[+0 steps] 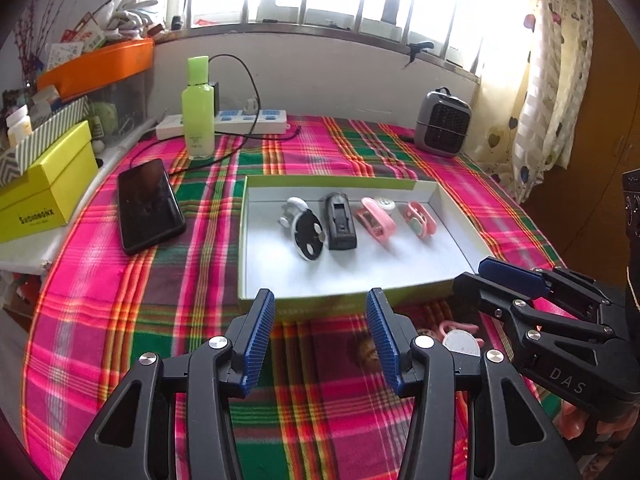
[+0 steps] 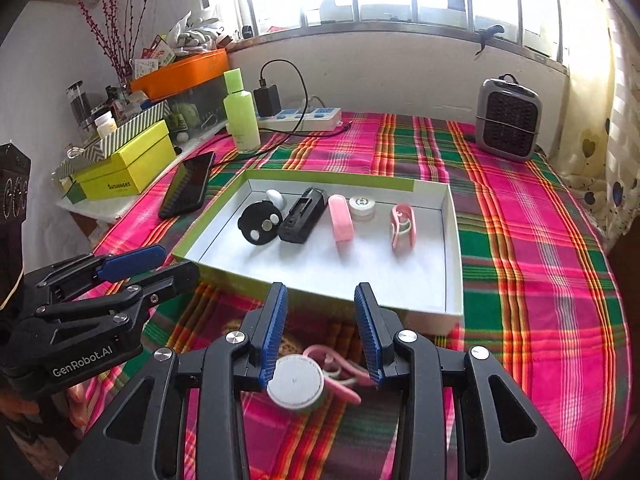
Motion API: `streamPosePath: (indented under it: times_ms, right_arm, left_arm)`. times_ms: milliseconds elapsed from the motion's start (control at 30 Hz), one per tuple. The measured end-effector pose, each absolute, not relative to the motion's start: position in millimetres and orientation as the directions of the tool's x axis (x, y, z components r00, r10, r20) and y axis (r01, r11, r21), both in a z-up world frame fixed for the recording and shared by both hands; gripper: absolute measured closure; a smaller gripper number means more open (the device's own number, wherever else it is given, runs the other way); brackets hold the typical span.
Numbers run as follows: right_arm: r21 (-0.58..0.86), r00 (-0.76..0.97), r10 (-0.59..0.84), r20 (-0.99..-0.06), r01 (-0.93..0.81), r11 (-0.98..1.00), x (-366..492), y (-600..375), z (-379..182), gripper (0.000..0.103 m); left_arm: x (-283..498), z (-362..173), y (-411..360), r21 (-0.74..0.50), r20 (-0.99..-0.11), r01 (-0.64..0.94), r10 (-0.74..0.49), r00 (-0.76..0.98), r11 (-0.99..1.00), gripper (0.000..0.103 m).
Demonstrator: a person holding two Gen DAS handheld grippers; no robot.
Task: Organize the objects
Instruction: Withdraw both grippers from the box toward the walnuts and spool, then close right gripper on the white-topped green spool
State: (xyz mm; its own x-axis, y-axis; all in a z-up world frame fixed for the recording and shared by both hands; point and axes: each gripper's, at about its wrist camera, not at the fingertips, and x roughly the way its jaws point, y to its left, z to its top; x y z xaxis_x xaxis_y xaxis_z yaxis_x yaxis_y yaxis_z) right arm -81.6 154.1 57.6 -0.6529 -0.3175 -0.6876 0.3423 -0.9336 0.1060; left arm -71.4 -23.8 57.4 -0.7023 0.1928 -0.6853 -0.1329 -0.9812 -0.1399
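A shallow green-rimmed tray [image 1: 340,304] [image 2: 454,248] lies on the plaid cloth. It holds a black-and-white round piece [image 1: 308,236] [image 2: 260,226], a black block [image 1: 340,222] [image 2: 302,216], a pink clip [image 1: 376,220] [image 2: 342,220], a white disc [image 2: 362,207] and a pink-and-pale clip [image 1: 418,220] [image 2: 402,226]. My left gripper [image 1: 320,294] [image 2: 180,260] hovers open at the tray's front edge, with nothing between its fingers. My right gripper [image 2: 321,288] [image 1: 470,272] is open beside it. Another white disc with a pink clip [image 2: 295,386] [image 1: 460,342] lies on the cloth under the right gripper.
A black phone [image 1: 148,204] lies left of the tray. Behind it stand a green bottle [image 1: 198,108] and a power strip [image 1: 248,120] with cables. A small grey heater [image 1: 442,124] sits at the back right. Yellow and orange boxes [image 1: 44,196] crowd the left shelf.
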Motion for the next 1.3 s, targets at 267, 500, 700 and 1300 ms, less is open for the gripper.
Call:
streamPosePath:
  times_ms: [267, 500, 700, 1300]
  right_arm:
    - [0.109, -0.662, -0.309, -0.683, 0.325, -0.939, -59, 164, 51, 0.058]
    - [0.137, -0.641, -0.325, -0.695, 0.326, -0.935, -48, 170, 37, 0.058]
    - [0.135, -0.617, -0.35, -0.705, 0.368, -0.92, -43, 167, 29, 0.057]
    - [0.122, -0.588, -0.392, -0.708, 0.444, -0.887, -54, 155, 27, 0.057]
  left_arm:
    - [-55, 45, -23, -0.202, -0.694, -0.169, 0.263, -0.671, -0.965, 0.056]
    - [-45, 36, -21, -0.229, -0.698, -0.186, 0.294, -0.653, -0.956, 0.055]
    - [-44, 27, -20, -0.25, -0.708, -0.189, 0.313, -0.633, -0.95, 0.055]
    - [-58, 11, -24, -0.287, -0.735, -0.175, 0.333, -0.59, -0.942, 0.055]
